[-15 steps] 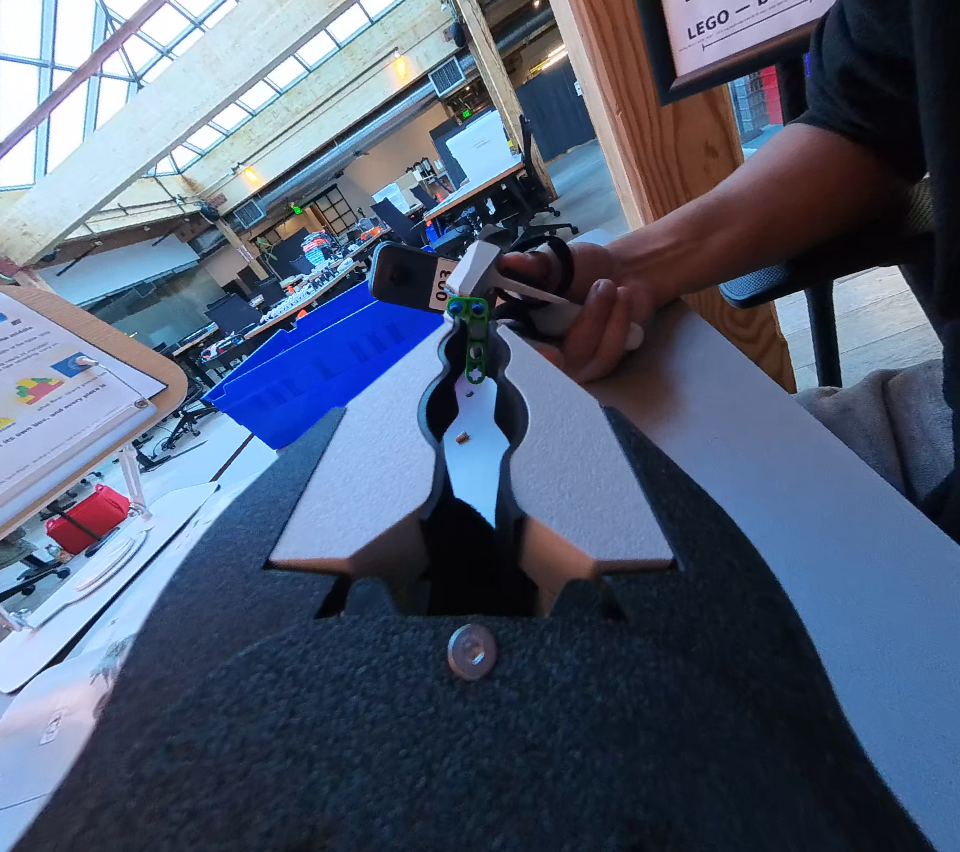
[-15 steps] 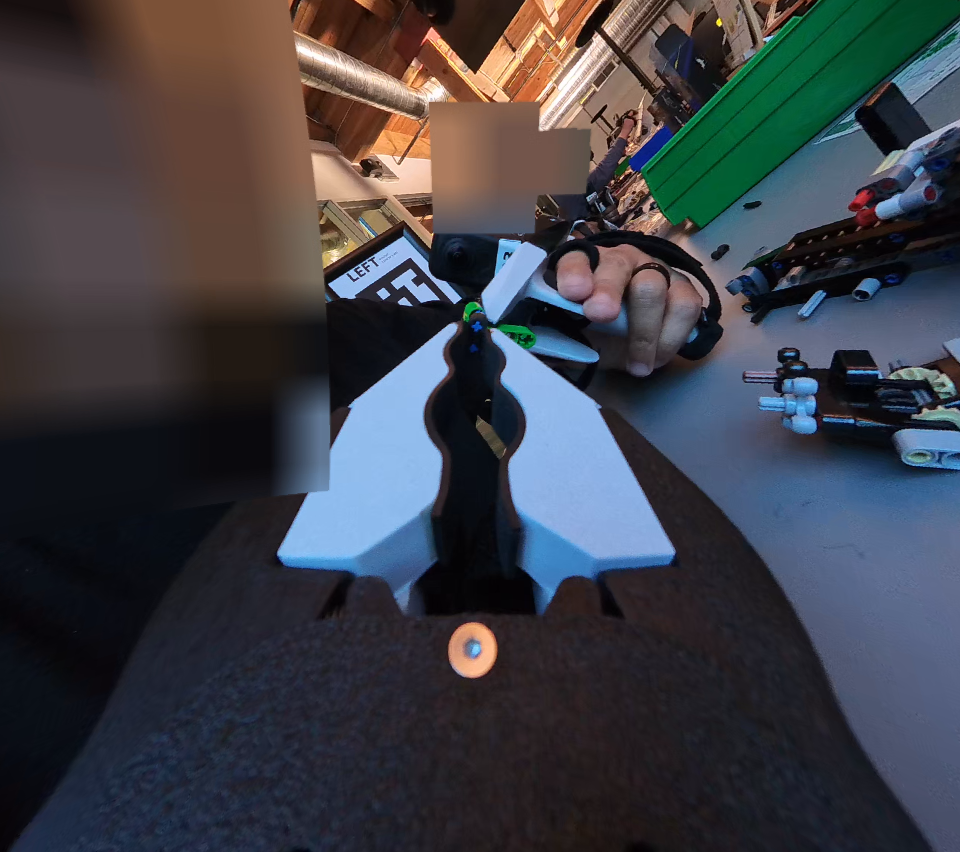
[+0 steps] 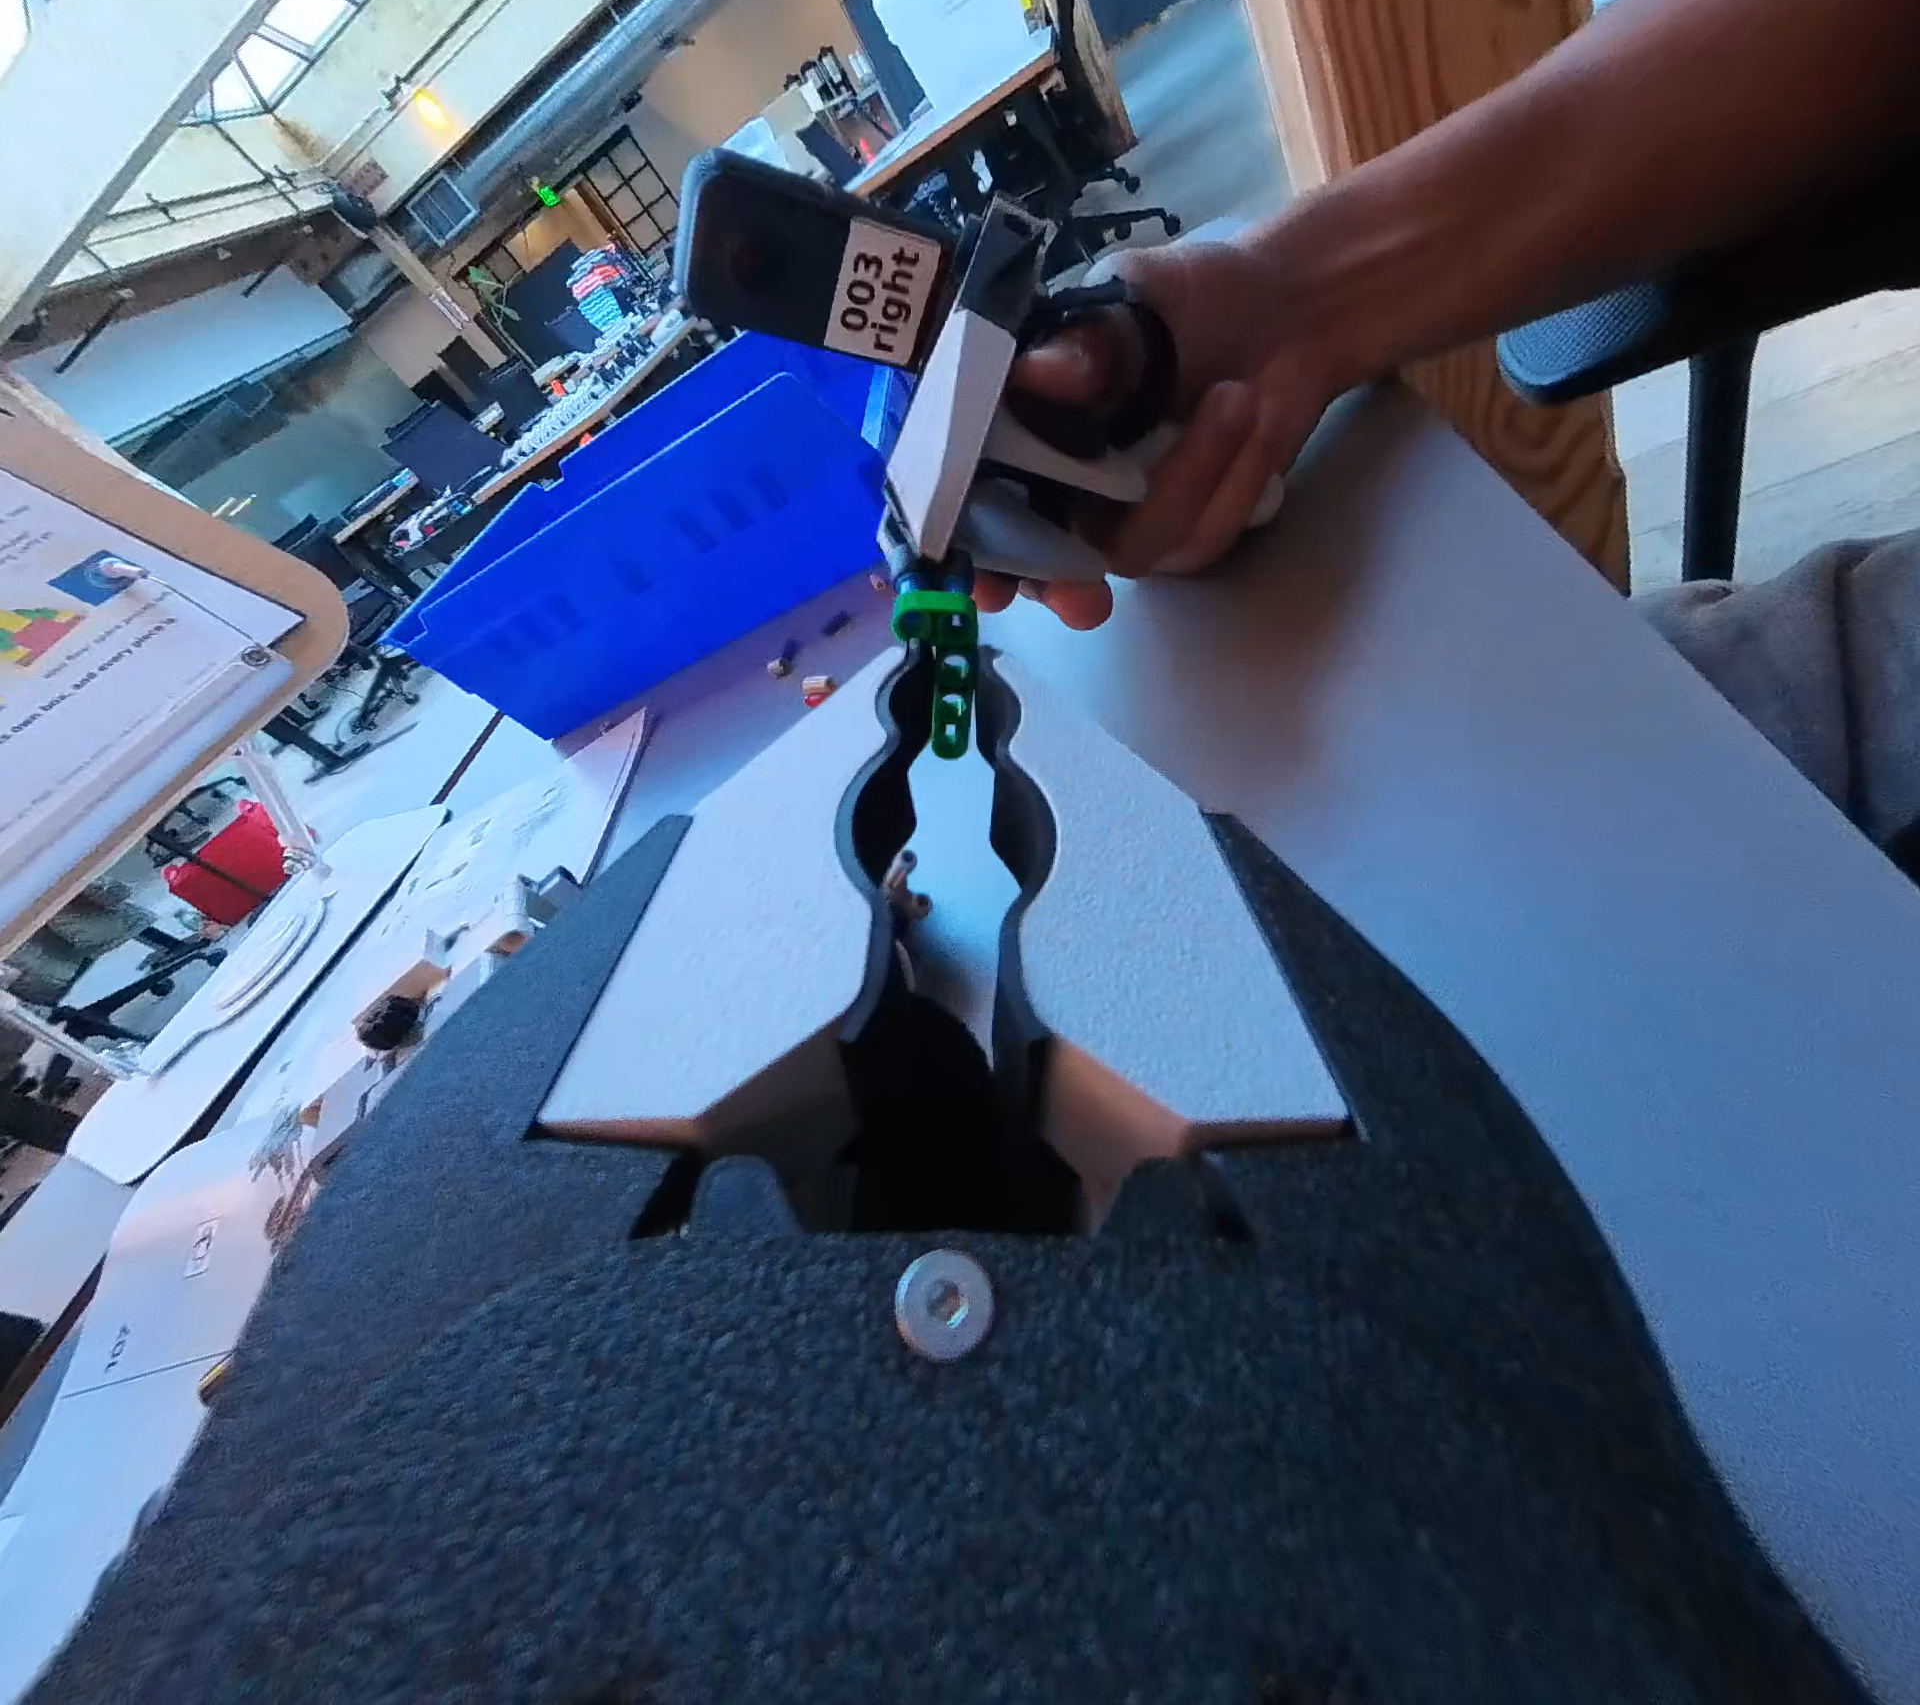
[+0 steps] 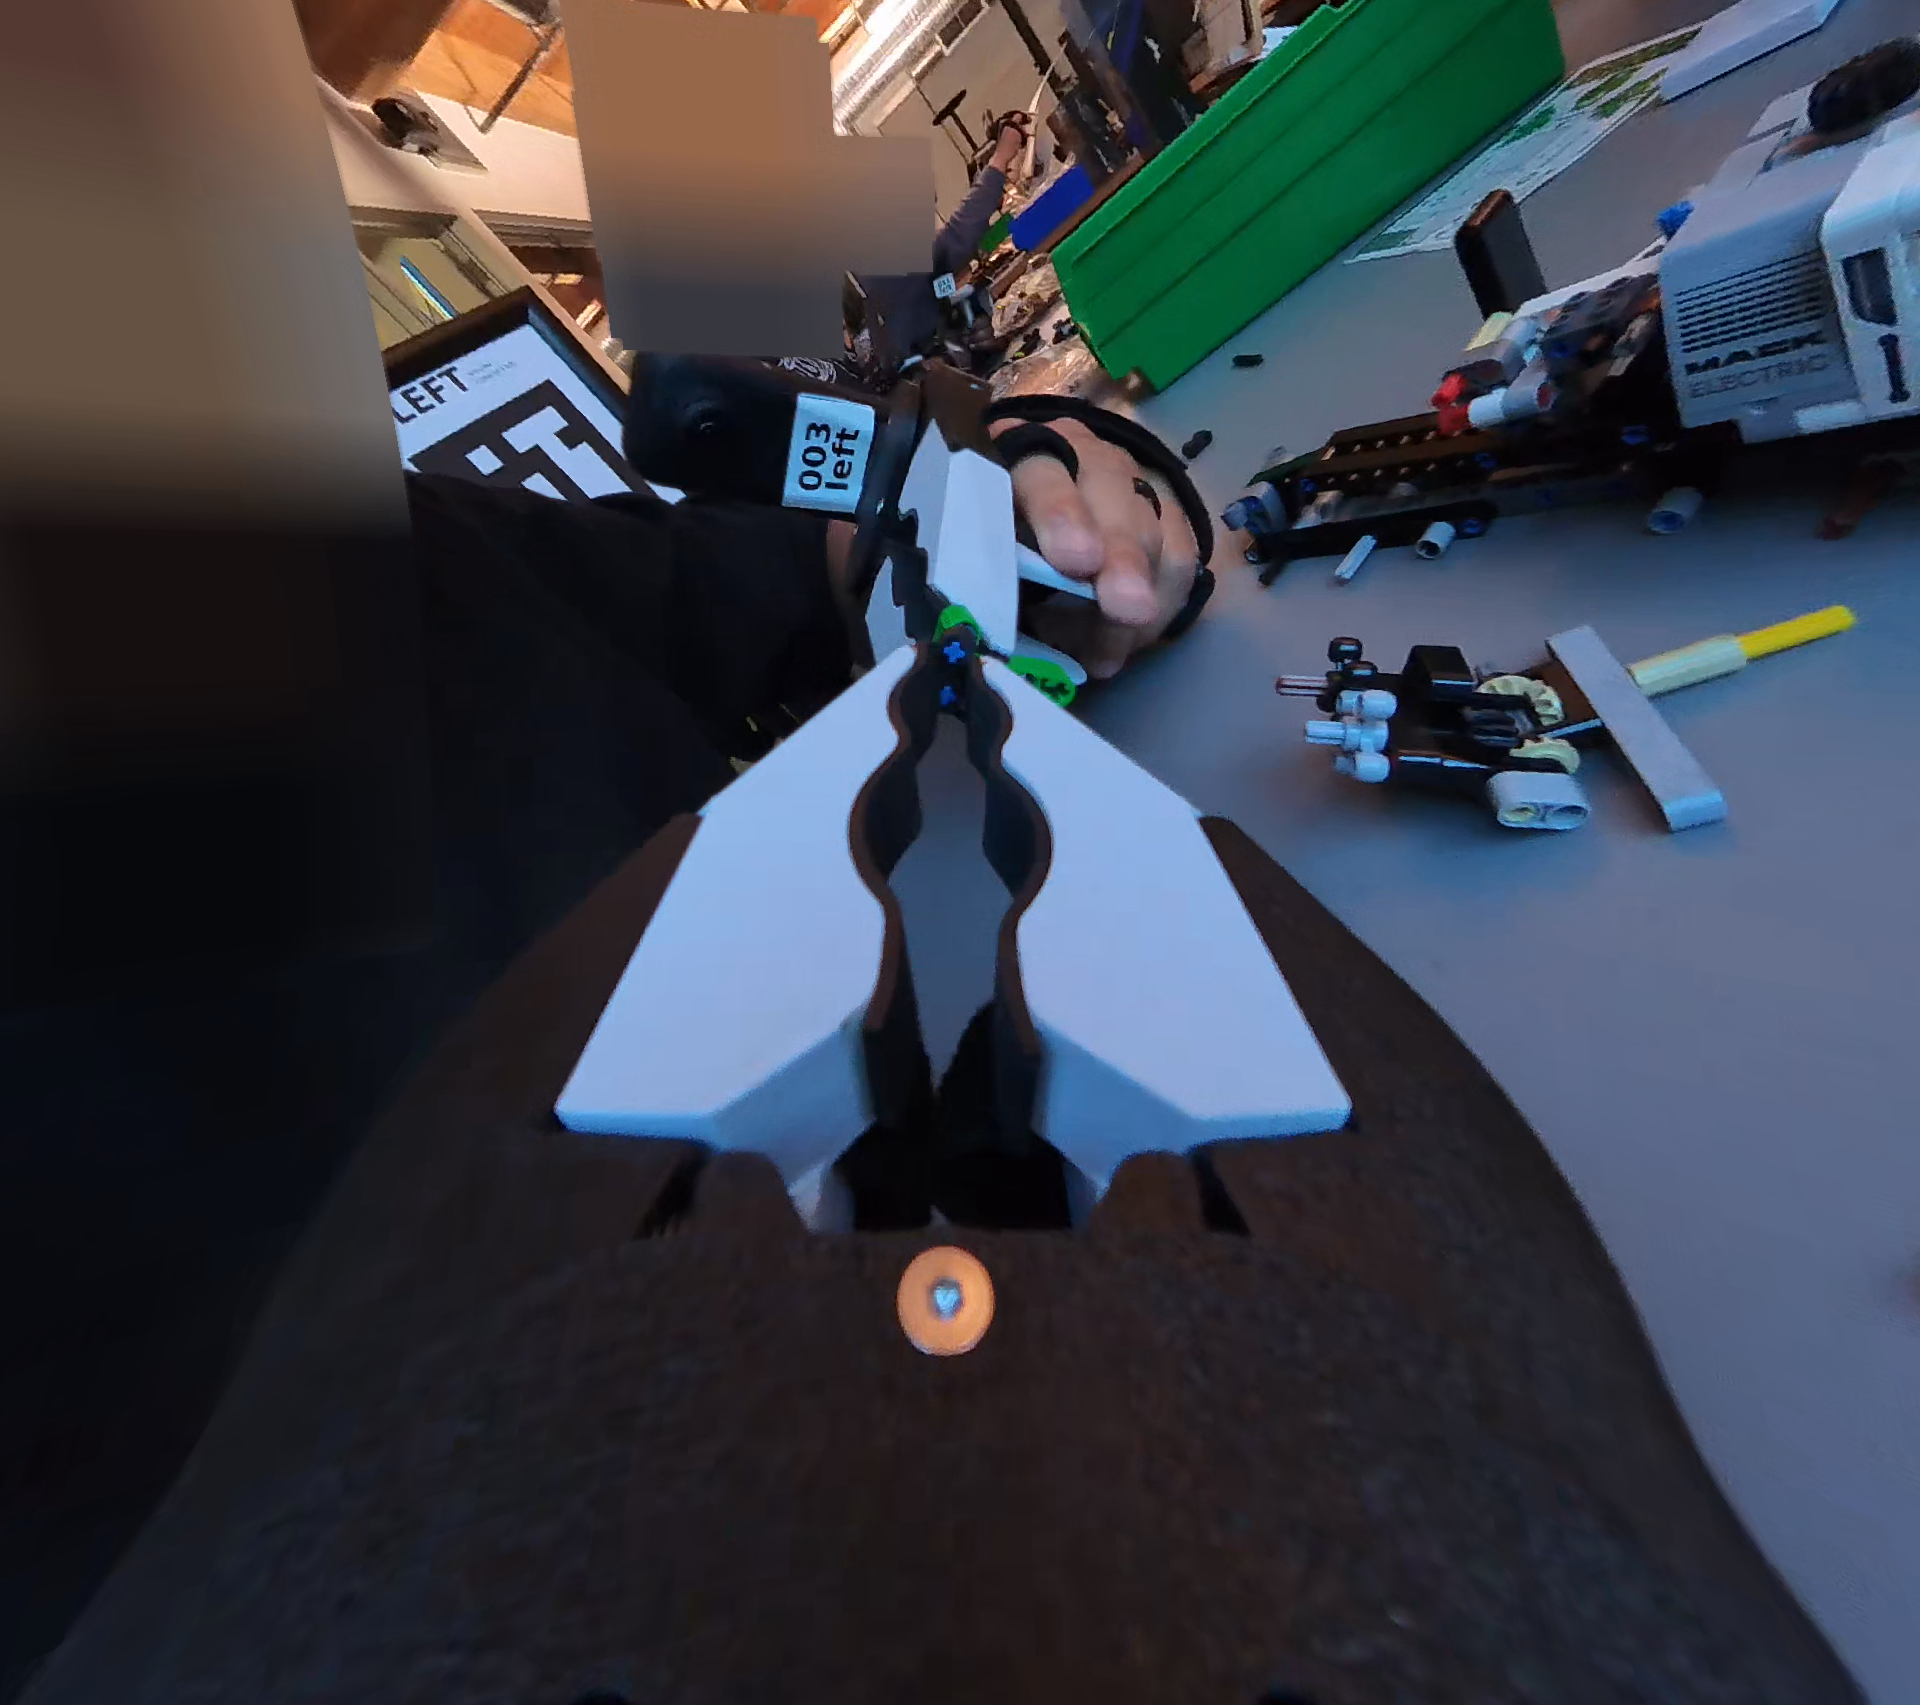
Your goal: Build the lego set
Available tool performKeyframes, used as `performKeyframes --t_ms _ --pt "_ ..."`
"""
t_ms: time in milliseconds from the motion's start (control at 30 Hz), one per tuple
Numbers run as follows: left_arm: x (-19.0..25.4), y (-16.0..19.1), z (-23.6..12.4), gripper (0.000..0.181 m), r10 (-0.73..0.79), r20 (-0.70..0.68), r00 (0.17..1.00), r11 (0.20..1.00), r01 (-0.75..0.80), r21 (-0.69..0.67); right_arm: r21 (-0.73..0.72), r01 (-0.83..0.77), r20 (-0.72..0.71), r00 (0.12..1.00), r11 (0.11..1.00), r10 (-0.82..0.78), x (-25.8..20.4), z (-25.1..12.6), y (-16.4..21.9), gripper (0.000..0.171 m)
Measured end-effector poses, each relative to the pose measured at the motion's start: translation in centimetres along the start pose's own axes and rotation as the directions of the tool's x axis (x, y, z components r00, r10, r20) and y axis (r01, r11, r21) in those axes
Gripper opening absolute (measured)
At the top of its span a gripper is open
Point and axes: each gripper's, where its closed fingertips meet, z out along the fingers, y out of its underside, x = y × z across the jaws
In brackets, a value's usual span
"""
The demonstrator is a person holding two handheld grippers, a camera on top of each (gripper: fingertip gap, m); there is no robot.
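Beam (image 3: pixel 952 710) stays pinched in your left gripper's (image 3: pixel 948 687) near-closed jaws while your right gripper (image 4: pixel 949 670), clamping its pins (image 4: pixel 952 649), has swung above, so seating looks underway.

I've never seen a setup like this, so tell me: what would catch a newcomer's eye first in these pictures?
Probably the small green lego piece in mid-air, pinched between the tips of the left hand-held gripper and the right hand-held gripper, which meet nose to nose above the grey table. Next, the half-built white lego truck on the table's far right, with a bright green bin behind it. In the left wrist view, a blue bin stands out.
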Motion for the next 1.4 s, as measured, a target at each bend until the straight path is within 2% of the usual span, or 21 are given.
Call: performKeyframes --t_ms 500,867,1100,1300,1400 --pt "0.3 0.4 0.1 0.005 -0.049 -0.060 0.997 0.999 0.047 -0.021 -0.017 -0.008 -0.012 1.000 1.000 0.008 0.1 0.1 0.4 0.003" --pt "-0.1 0.0 0.4 0.005 -0.088 -0.027 0.996 0.996 0.088 -0.011 0.031 -0.022 0.009 1.000 0.999 0.022 0.0 0.1 -0.3 0.003" --pt "-1.3 1.1 1.0 0.005 -0.143 0.069 0.987 0.985 0.148 -0.089 0.103 0.078 -0.157 0.986 0.992 -0.061 1.5 -0.3 -1.2 0.003" --pt "-2.1 1.5 1.3 0.005 -0.189 0.128 0.974 0.973 0.204 -0.113 0.182 0.025 -0.205 0.979 0.983 0.013 2.1 -0.4 -1.7 0.003" --pt "-2.6 1.5 1.4 0.006 -0.222 0.156 0.962 0.965 0.240 -0.108 0.240 0.057 -0.264 0.965 0.969 0.009 2.3 -0.4 -2.2 0.003"
